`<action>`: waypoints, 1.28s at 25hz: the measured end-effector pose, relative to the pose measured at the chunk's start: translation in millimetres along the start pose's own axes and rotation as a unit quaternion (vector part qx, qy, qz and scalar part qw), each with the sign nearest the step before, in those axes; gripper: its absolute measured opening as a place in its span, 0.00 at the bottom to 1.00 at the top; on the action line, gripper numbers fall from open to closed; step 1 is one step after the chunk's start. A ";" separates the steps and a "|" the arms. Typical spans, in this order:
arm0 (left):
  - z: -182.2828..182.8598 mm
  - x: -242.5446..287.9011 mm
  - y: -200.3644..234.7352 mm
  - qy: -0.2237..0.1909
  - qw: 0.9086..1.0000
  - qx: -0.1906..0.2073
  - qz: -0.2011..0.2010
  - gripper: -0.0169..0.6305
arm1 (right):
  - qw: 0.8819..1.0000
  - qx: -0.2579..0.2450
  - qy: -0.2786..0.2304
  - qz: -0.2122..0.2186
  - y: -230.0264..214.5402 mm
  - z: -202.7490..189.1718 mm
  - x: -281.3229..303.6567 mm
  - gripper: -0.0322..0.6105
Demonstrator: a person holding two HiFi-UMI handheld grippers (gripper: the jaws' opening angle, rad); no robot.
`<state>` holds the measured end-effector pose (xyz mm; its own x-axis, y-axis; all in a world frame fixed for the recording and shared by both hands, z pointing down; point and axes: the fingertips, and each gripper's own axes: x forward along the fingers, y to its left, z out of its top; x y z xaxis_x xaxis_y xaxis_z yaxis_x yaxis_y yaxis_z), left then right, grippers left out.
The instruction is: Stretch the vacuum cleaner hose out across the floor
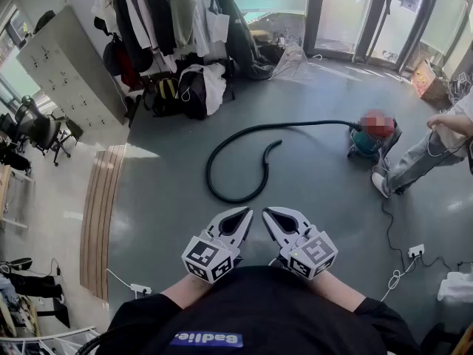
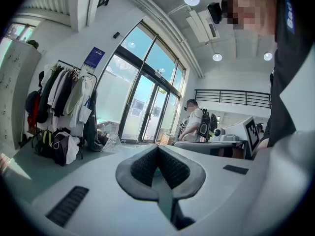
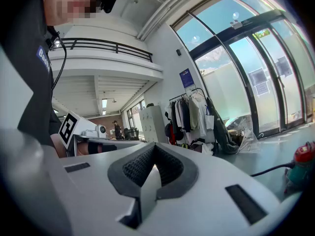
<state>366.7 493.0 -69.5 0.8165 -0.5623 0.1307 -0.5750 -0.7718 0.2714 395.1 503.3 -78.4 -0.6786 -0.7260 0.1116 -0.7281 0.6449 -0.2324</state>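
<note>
The left gripper and the right gripper both have their jaws closed on nothing, close to the person's body. The long black vacuum cleaner hose lies well apart from them on the grey floor. Closed jaws would only push it, I think. A hard pull may drag or tip the teal vacuum cleaner with the red top, and another person's leg stands just beside it. The hose makes a loose open loop, with its free end hooked back.

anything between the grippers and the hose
No: the head view shows only bare floor between the left gripper, the right gripper and the hose.
</note>
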 end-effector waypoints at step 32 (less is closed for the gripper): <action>20.3 118.6 98.9 0.005 1.000 -0.016 -0.024 0.02 | 0.999 0.026 0.026 -0.030 -128.7 9.2 71.8 0.04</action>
<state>405.7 343.9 -46.5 0.8431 -0.5228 0.1257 -0.5342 -0.7876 0.3072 440.9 366.0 -49.4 -0.6391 -0.7487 0.1764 -0.7625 0.5864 -0.2735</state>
